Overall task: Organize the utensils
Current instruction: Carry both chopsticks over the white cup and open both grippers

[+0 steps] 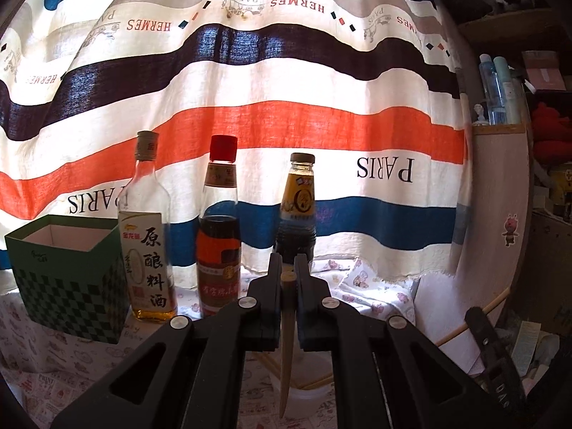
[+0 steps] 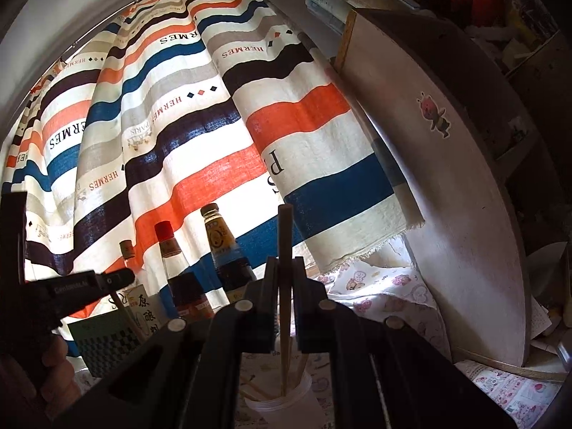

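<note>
My left gripper [image 1: 287, 268] is shut on a brown chopstick [image 1: 287, 339] that hangs point-down above a clear plastic cup [image 1: 304, 393]. My right gripper [image 2: 285, 268] is shut on another brown chopstick [image 2: 284, 286] held upright, its lower end inside the clear cup [image 2: 286, 397] with several other chopsticks [image 2: 254, 388]. The left gripper [image 2: 118, 279] shows at the left of the right wrist view with its chopstick [image 2: 130, 316]. A green checkered open box [image 1: 68, 279] stands at the left on the table.
Three sauce bottles [image 1: 150, 228] [image 1: 218, 228] [image 1: 296, 214] stand in a row by a striped curtain [image 1: 286, 89]. A white cabinet panel [image 1: 500, 214] and cluttered shelves are at the right. A patterned cloth [image 1: 35, 357] covers the table.
</note>
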The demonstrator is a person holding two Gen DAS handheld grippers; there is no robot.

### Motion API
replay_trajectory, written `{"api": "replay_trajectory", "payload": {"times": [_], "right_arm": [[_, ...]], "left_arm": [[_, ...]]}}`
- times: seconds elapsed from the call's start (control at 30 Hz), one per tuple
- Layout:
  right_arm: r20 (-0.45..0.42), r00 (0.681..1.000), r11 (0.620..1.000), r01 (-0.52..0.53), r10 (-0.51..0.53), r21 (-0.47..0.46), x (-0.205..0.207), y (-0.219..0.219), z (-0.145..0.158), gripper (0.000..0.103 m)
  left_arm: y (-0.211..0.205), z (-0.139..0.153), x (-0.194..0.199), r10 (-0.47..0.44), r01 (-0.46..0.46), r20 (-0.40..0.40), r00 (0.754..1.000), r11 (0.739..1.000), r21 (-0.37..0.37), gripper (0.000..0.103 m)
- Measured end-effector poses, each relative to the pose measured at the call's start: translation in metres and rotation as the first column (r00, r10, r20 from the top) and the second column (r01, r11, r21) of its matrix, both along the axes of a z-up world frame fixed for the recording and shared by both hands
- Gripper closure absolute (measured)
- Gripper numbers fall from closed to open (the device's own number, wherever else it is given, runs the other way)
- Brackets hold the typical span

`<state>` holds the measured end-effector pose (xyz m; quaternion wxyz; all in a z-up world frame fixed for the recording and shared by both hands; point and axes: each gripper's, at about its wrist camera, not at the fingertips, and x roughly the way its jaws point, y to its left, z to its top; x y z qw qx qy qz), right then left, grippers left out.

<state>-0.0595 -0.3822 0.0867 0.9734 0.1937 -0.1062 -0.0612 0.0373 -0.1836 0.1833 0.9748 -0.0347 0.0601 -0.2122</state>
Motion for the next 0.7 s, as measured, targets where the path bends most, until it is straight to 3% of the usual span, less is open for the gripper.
{"api": "replay_trajectory", "payload": {"times": [0.3, 0.5, 0.6, 0.7], "right_arm": [[0.007, 1.0, 0.999, 0.027, -0.028, 0.028, -0.002, -0.011, 0.001, 0.097], [-0.005, 0.997, 0.994, 0.083, -0.083, 0.068, -0.003, -0.029, 0.002, 0.097], [-0.03, 0.996, 0.987, 0.092, -0.089, 0.129, 0.005, -0.049, 0.002, 0.097], [-0.057, 0.998, 0.97, 0.043, -0.03, 0.237, 0.022, -0.071, 0.008, 0.097]], "left_arm": [[-0.016, 0.017, 0.028, -0.022, 0.025, 0.029, 0.999, 0.994, -0.103, 0.097], [-0.024, -0.004, 0.058, 0.008, -0.007, 0.009, 1.0, 0.995, -0.098, 0.097], [-0.023, -0.018, 0.071, 0.026, -0.027, -0.02, 0.999, 0.996, -0.084, 0.097], [-0.019, -0.027, 0.082, 0.01, -0.016, -0.066, 0.998, 0.996, -0.09, 0.097]]}}
